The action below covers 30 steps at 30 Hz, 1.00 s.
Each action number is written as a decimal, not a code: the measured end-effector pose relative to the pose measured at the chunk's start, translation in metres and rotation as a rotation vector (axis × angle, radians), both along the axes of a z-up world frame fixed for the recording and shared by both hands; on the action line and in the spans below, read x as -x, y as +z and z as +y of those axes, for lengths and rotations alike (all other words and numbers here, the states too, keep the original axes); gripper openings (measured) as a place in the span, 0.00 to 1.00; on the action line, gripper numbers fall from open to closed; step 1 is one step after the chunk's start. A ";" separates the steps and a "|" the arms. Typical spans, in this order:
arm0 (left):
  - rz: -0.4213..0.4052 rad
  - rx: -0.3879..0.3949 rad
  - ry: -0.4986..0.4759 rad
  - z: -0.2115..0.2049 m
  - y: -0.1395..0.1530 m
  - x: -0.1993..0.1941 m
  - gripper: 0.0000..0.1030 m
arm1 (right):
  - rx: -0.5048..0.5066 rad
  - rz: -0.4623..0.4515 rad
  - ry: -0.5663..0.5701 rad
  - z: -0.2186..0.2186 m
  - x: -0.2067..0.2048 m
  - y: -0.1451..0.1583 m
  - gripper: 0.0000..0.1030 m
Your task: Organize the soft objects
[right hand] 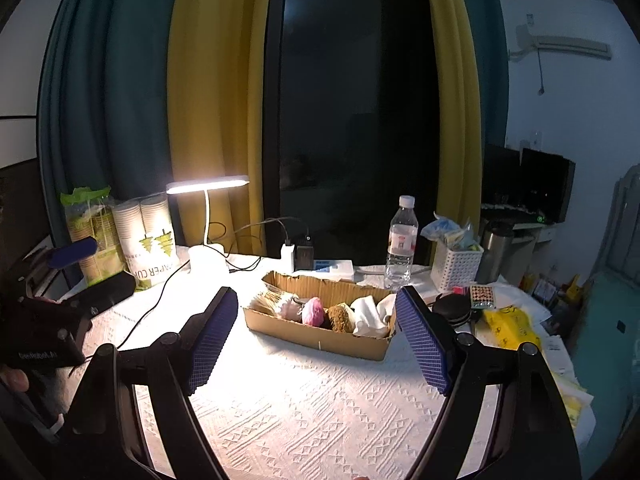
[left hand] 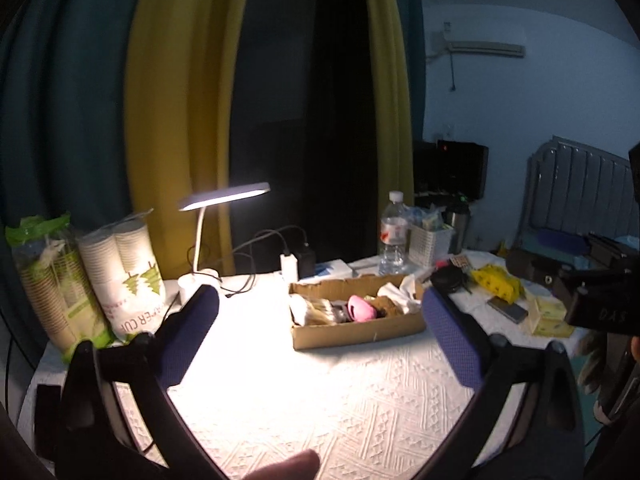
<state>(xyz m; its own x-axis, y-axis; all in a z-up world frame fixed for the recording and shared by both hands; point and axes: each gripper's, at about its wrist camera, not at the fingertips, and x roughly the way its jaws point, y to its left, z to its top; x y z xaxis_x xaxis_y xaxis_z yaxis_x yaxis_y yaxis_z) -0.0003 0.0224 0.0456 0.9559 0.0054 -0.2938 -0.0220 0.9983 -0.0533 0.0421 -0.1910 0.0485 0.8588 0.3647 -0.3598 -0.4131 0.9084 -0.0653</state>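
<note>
A shallow cardboard box (right hand: 320, 342) (left hand: 360, 330) sits on the white textured tablecloth. It holds several soft things: a pink ball (right hand: 313, 311) (left hand: 361, 308), a brown fuzzy ball (right hand: 341, 318), white tissue (right hand: 370, 314) (left hand: 402, 290) and a pale bundle (right hand: 276, 304) at its left end. My left gripper (left hand: 320, 300) is open and empty, held above the cloth in front of the box. My right gripper (right hand: 316, 300) is open and empty, its blue pads either side of the box in view. The left gripper also shows at the left edge of the right wrist view (right hand: 72, 252).
A lit desk lamp (right hand: 208, 186) stands at the back left beside packs of paper cups (right hand: 154, 236). Behind the box are a charger with cables (right hand: 298, 254), a water bottle (right hand: 402, 244) and a white basket (right hand: 456, 266). A yellow bag (right hand: 512, 328) and clutter lie at the right.
</note>
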 end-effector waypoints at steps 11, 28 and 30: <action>-0.030 0.007 0.019 0.011 0.007 0.013 0.99 | 0.016 -0.012 0.010 0.008 0.007 0.004 0.81; -0.035 0.002 0.011 0.003 0.010 0.016 0.99 | 0.014 -0.011 0.001 0.002 0.008 0.004 0.81; -0.035 0.002 0.011 0.002 0.010 0.016 0.99 | 0.014 -0.011 0.000 0.002 0.008 0.004 0.81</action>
